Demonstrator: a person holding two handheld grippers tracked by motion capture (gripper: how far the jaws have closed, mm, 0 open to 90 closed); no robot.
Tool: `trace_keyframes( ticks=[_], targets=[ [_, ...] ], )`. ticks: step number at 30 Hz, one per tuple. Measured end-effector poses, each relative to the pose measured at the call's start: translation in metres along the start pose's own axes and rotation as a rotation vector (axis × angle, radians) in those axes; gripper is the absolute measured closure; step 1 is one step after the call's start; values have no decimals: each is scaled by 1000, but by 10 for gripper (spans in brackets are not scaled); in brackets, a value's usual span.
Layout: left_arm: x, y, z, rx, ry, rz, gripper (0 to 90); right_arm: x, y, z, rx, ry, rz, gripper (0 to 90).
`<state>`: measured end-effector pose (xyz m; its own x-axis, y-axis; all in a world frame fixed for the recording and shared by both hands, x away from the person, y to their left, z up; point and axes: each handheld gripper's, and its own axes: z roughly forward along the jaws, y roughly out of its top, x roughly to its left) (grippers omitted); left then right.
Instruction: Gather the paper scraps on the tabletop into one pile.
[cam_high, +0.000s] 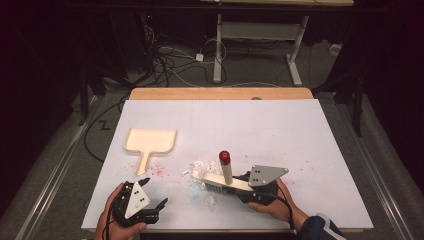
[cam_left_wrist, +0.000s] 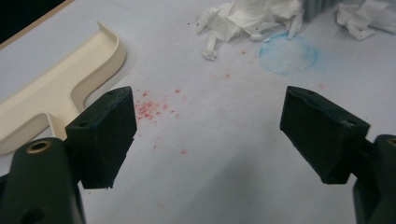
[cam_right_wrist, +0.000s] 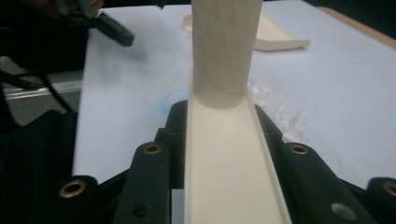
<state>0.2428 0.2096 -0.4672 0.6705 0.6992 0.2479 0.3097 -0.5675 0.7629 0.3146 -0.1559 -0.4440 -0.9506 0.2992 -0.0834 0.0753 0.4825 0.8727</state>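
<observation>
A cream hand brush with an upright, red-capped handle stands bristles-down near the table's front edge. My right gripper is shut on the brush's back end; in the right gripper view the cream brush body runs between the jaws and its handle rises ahead. A cream dustpan lies flat to the left, handle toward me. My left gripper is open and holds nothing, low over the paper just in front of the dustpan. Torn white paper scraps lie by the brush.
White paper covers the wooden table. Red specks and a blue stain mark it near the scraps. The dustpan and my left gripper show far off in the right gripper view. Cables lie on the floor beyond.
</observation>
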Motion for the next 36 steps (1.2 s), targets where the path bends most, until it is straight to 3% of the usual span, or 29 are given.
trace_keyframes(
  ticks=[4,9,17,22,25,32,36],
  targets=[
    [0,-1,0,4,-2,2,177,-6,5,3,-21,-17,7,679],
    [1,-1,-1,0,1,0,177,-2,13,-15,-67,-27,3,679],
    [-1,0,0,7,5,7,177,16,18,-45,-71,18,-40,679],
    [-1,1,0,9,7,9,177,24,13,-56,-89,40,-16,679],
    [-1,1,0,7,8,8,177,28,8,-52,-79,72,-5,679],
    [0,1,0,5,7,4,177,31,-4,-18,7,160,-26,679],
    [0,0,1,8,3,6,177,20,-7,-6,1,144,-17,679]
  ],
)
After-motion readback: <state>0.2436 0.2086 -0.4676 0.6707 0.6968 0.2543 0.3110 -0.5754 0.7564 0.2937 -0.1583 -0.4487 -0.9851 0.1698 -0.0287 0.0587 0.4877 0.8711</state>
